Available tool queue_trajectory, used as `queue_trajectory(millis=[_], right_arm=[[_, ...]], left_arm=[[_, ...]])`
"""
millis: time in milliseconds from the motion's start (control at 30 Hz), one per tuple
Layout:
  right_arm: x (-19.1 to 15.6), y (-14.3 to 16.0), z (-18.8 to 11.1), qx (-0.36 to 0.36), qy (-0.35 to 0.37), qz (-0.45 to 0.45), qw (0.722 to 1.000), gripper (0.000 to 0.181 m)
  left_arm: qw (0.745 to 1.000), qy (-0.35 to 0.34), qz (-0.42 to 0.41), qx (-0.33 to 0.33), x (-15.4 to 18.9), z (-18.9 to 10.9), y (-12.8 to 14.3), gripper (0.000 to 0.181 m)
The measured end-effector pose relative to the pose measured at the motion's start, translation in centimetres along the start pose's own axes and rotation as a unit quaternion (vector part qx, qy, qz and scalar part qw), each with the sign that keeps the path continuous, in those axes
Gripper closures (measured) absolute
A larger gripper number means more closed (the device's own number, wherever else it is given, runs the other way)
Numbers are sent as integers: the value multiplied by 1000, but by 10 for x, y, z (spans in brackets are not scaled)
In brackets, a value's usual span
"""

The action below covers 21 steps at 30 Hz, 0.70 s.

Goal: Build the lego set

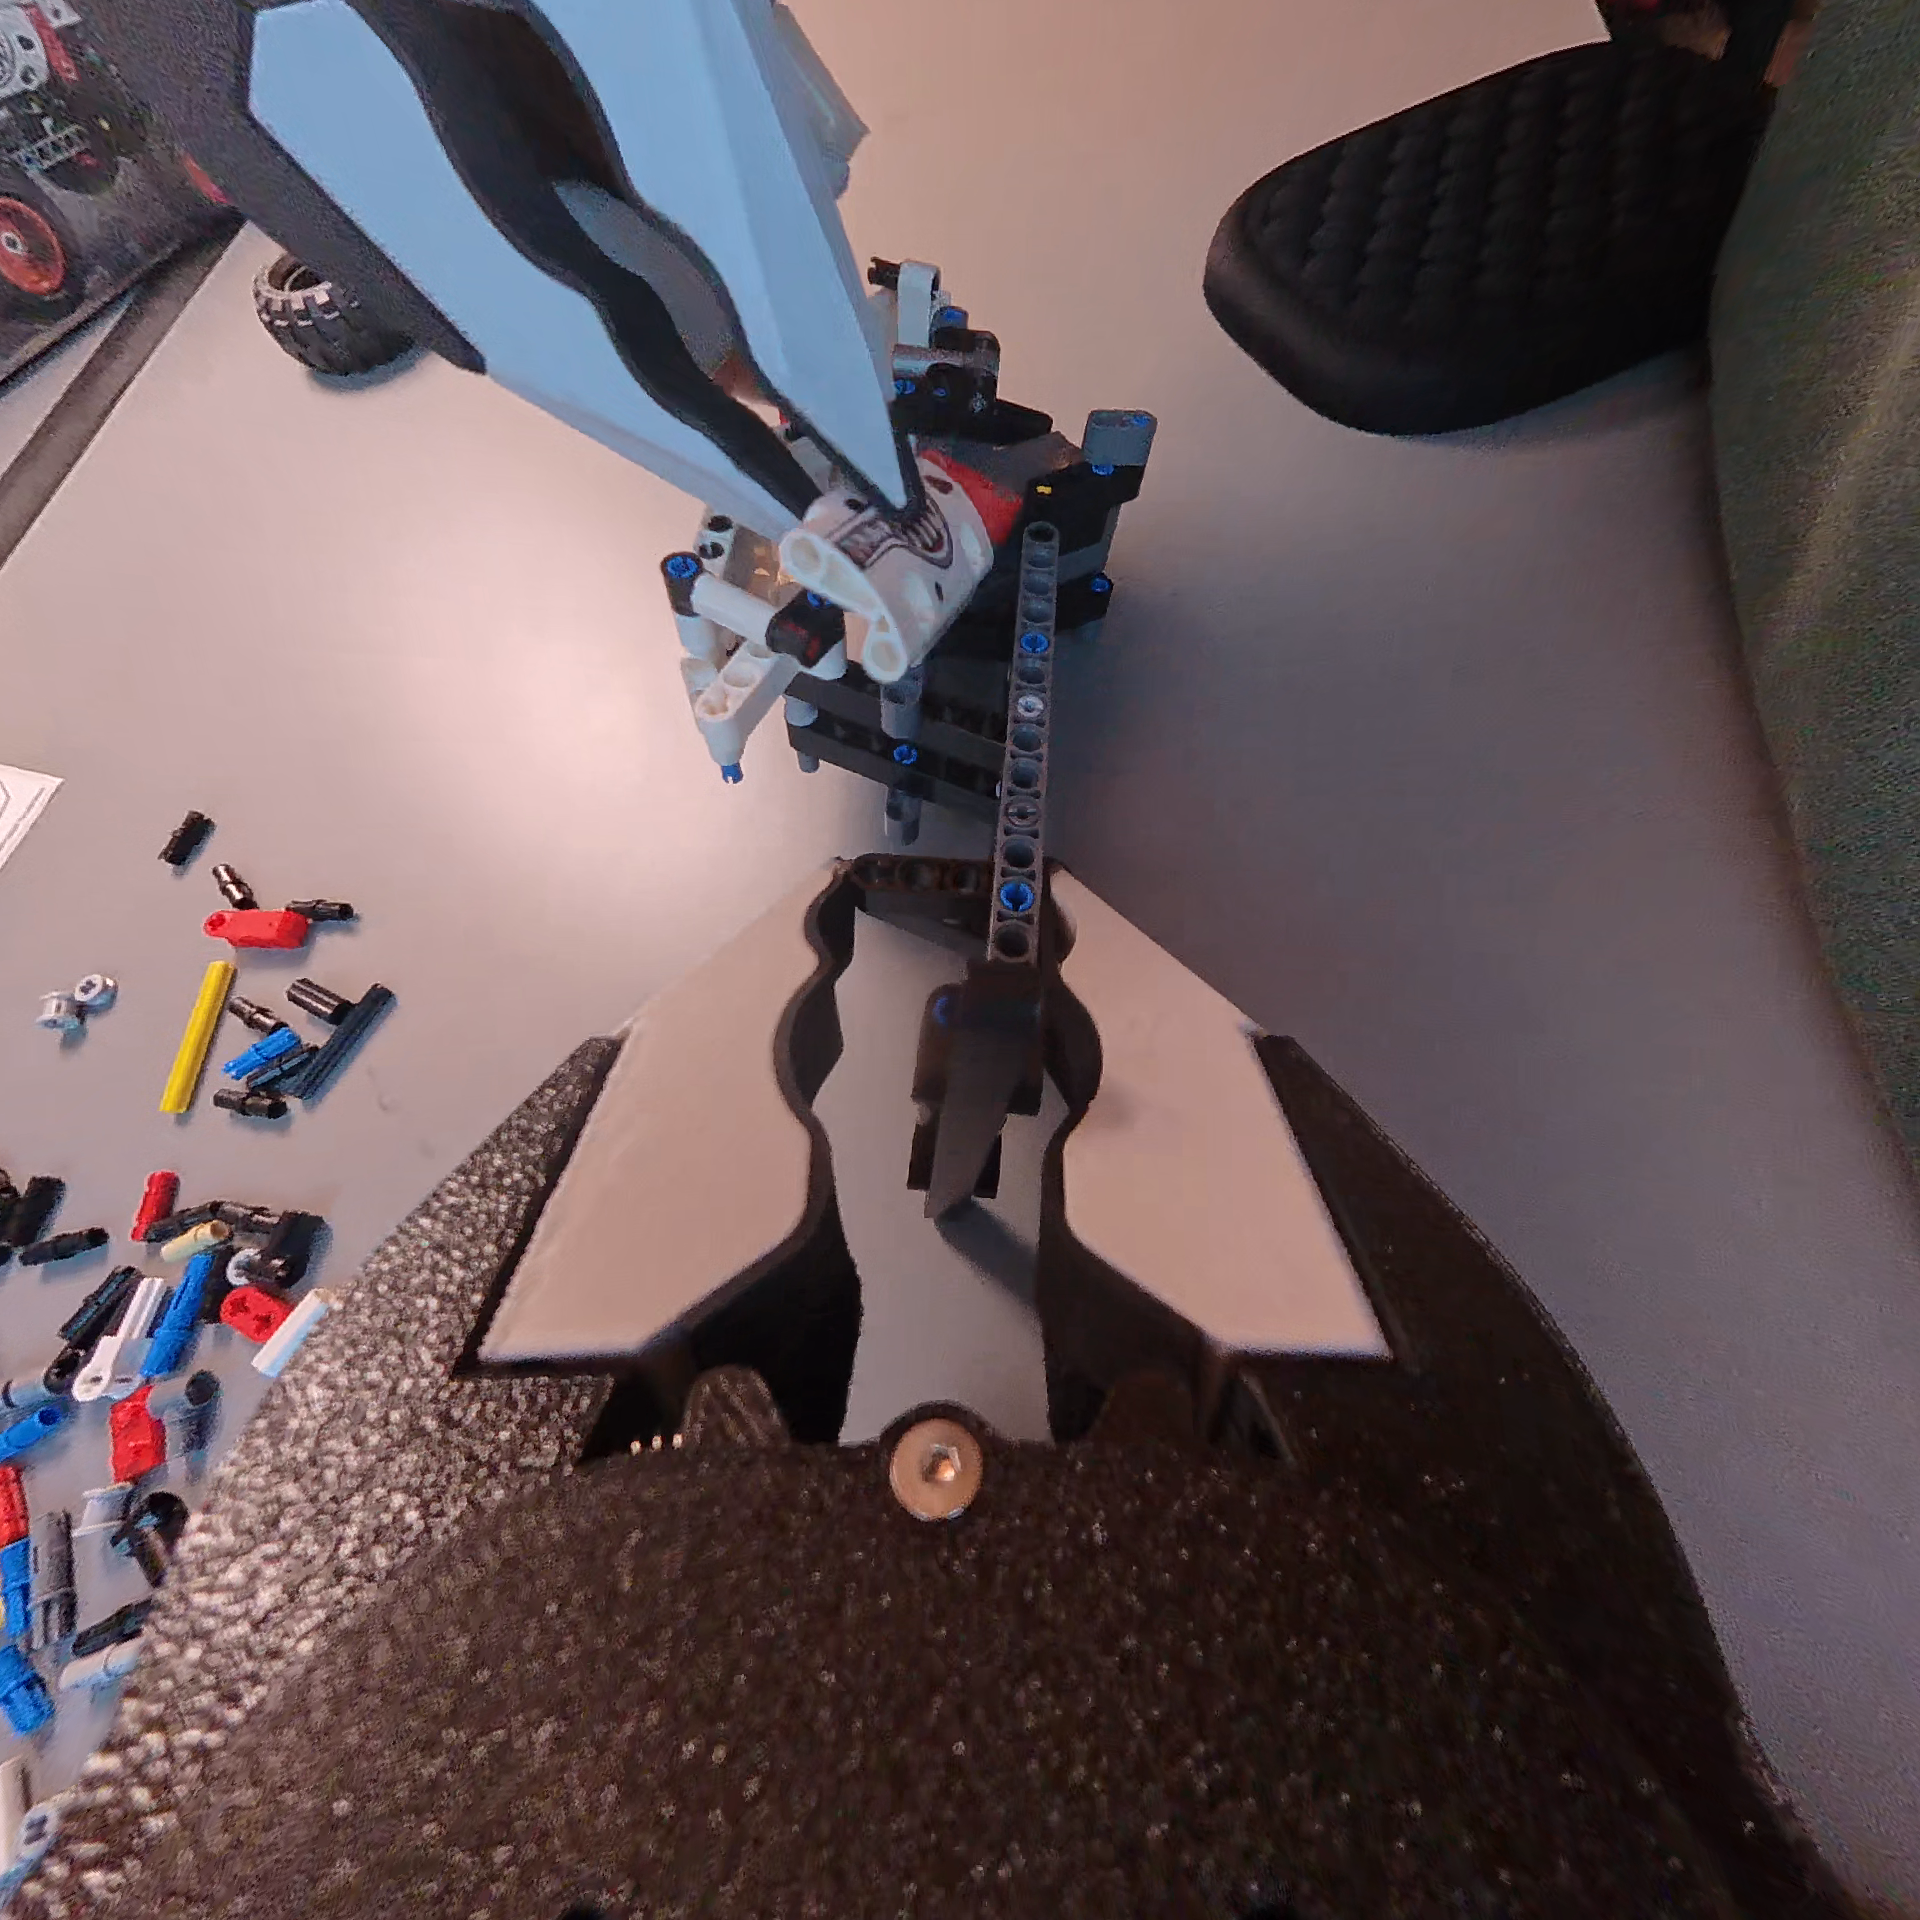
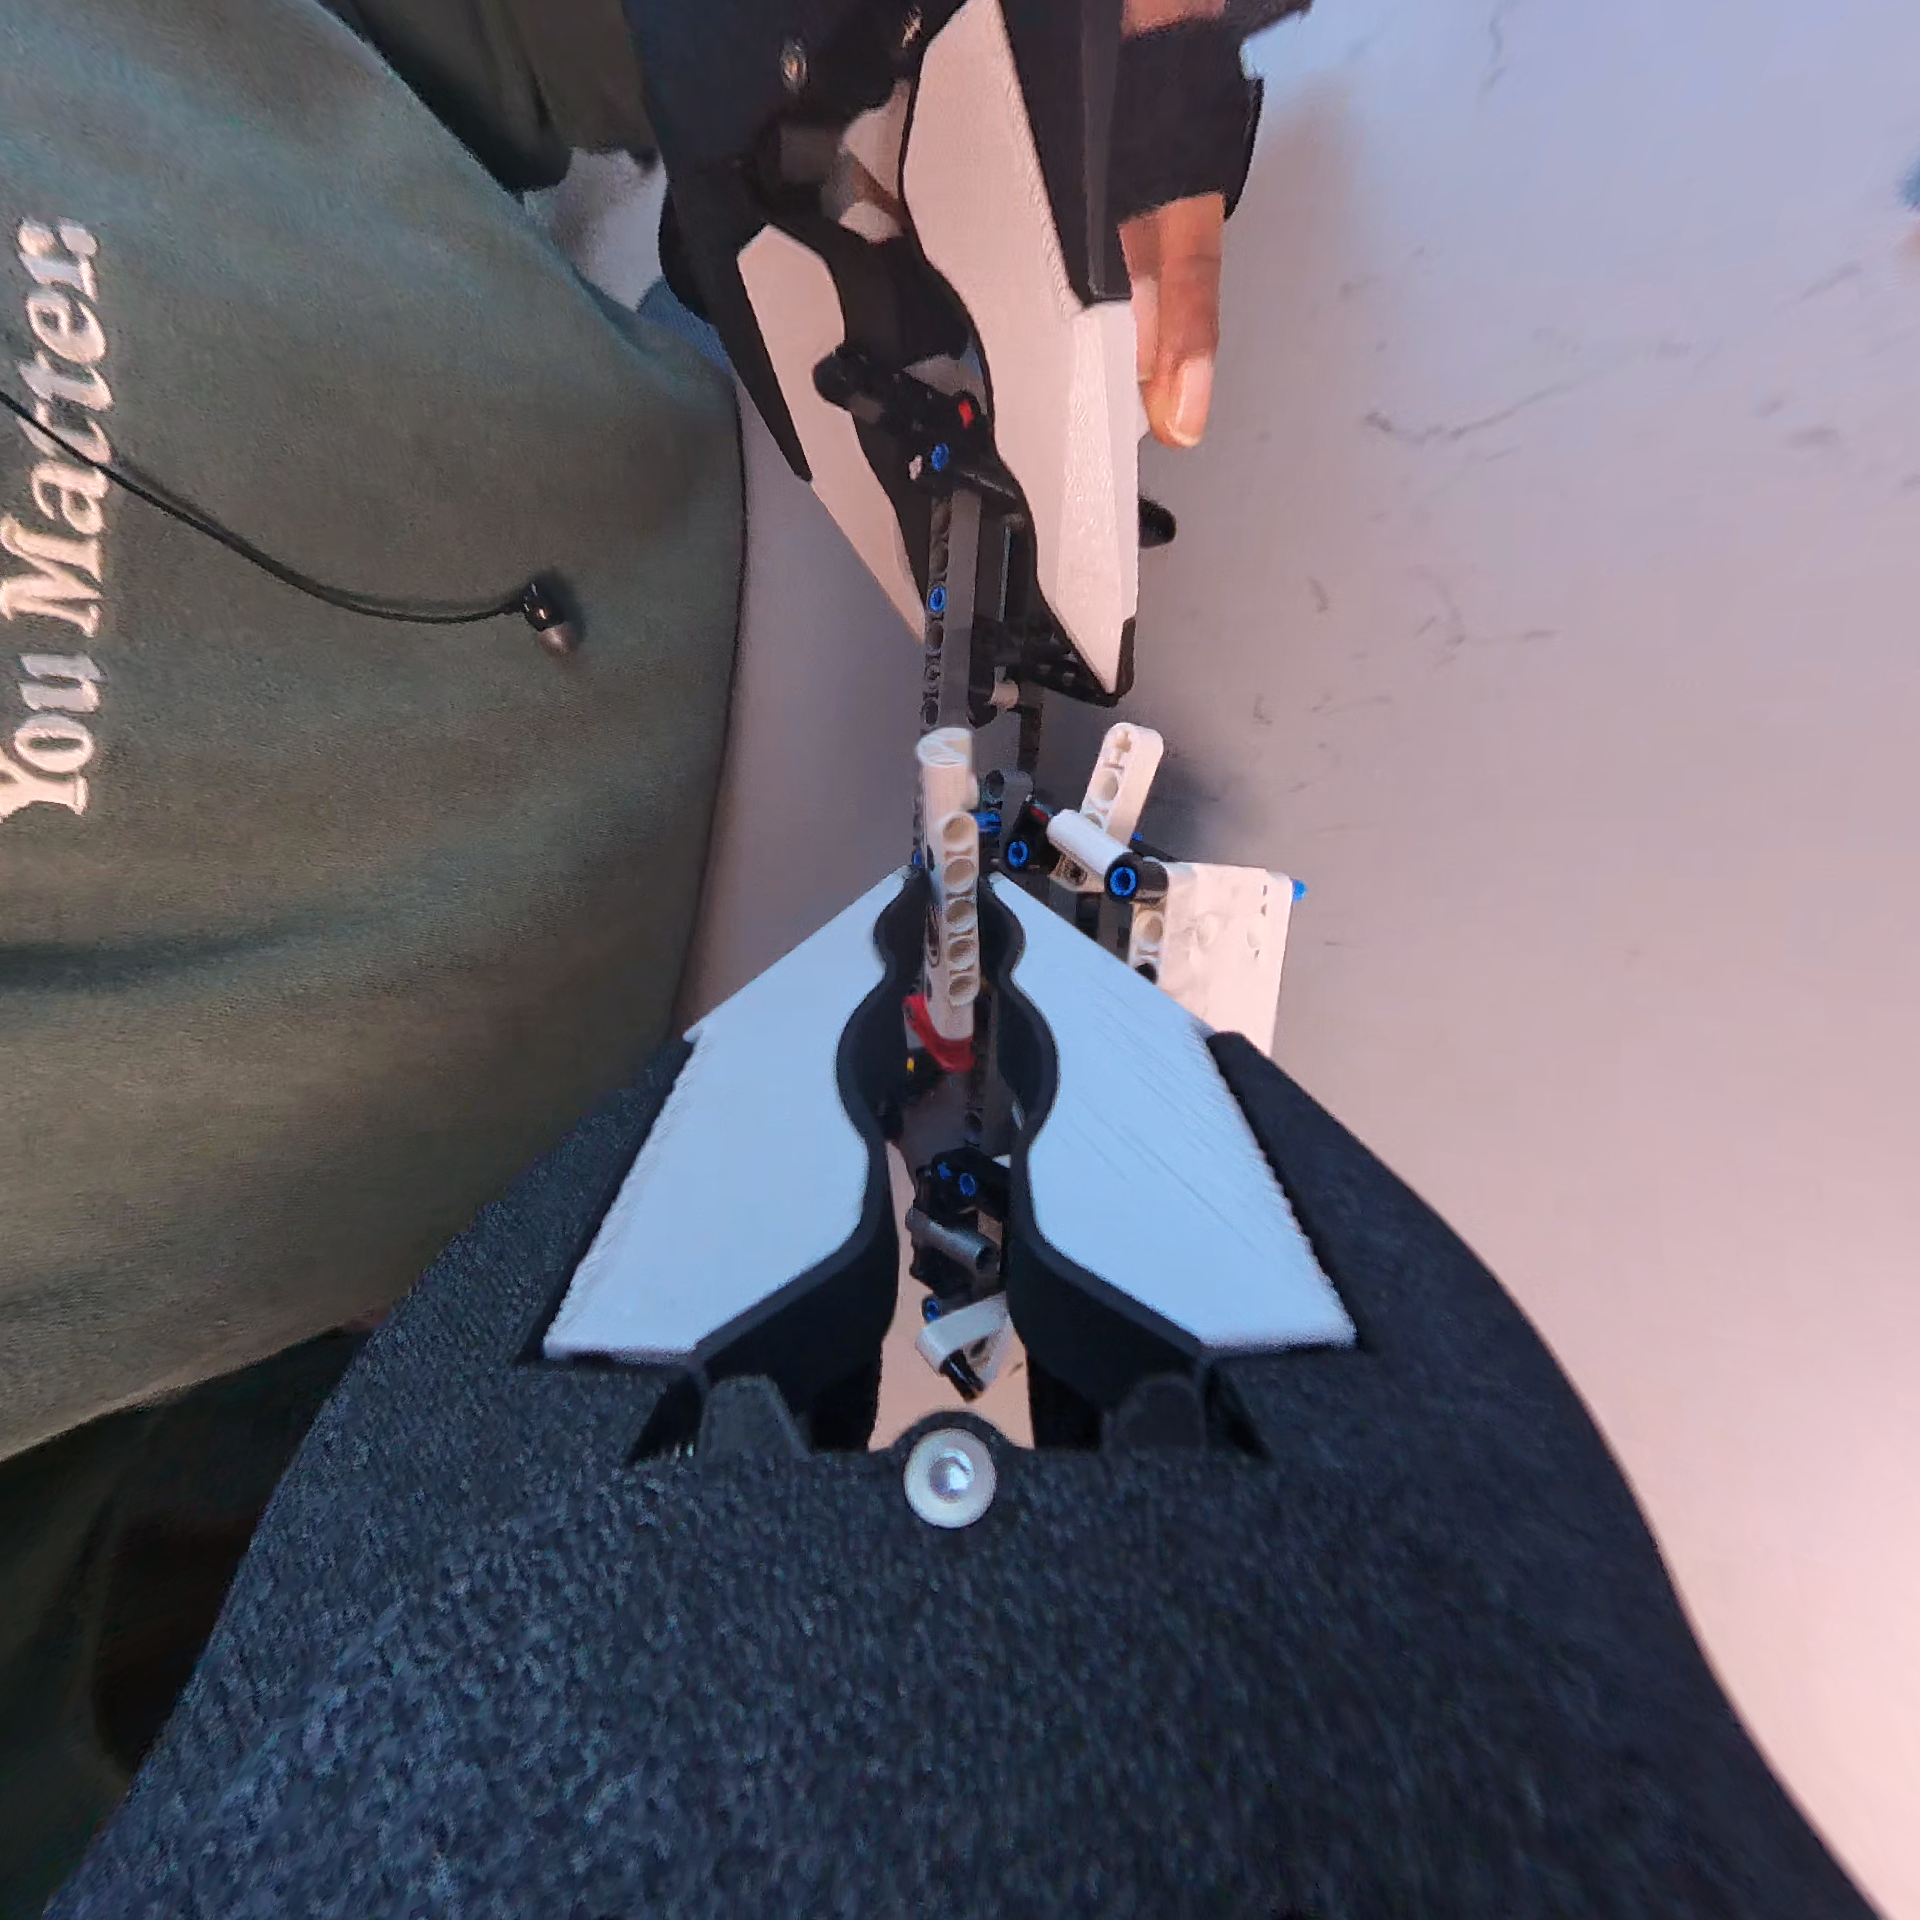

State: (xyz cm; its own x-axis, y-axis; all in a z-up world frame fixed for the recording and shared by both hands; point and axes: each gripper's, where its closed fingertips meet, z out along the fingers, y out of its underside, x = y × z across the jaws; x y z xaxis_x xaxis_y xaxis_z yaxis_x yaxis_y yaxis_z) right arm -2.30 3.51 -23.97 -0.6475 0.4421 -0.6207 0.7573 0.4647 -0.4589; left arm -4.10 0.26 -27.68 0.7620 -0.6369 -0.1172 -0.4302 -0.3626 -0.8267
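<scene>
Two tools hold one lego model (image 1: 935,582) above the grey worktop (image 1: 1403,831). Its long grey beam (image 1: 1023,748) runs from the left tool (image 1: 951,883), squeezed on its near end, toward the right tool (image 1: 852,509), which pinches the white front. Loose pieces (image 1: 197,1195) and a tyre (image 1: 312,312) lie to the left.

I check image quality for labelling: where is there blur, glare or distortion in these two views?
Left wrist view: wide-angle bending at the edges, loose pieces soft, pale glare on the table. Right wrist view: the lego model slightly blurred, the sweatshirt stretched.
</scene>
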Motion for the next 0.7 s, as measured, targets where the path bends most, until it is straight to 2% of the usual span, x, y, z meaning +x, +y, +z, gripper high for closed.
queue_trajectory(millis=[167, 467, 600, 700], right_arm=[[1, -2, 1, 13, 3, 22, 1000, 173], [-12, -4, -5, -61, -23, 1, 998, 173], [-11, -2, -3, -76, -36, 18, 996, 173], [-14, -3, 0, -69, -52, 28, 996, 173]], left_arm=[[1000, 19, -2, 16, 1, -1, 0, 147], [998, 60, -8, 18, 5, -4, 1, 147], [991, 103, -51, 64, 11, -16, -13, 145], [985, 123, -70, 98, 13, -29, -35, 139]])
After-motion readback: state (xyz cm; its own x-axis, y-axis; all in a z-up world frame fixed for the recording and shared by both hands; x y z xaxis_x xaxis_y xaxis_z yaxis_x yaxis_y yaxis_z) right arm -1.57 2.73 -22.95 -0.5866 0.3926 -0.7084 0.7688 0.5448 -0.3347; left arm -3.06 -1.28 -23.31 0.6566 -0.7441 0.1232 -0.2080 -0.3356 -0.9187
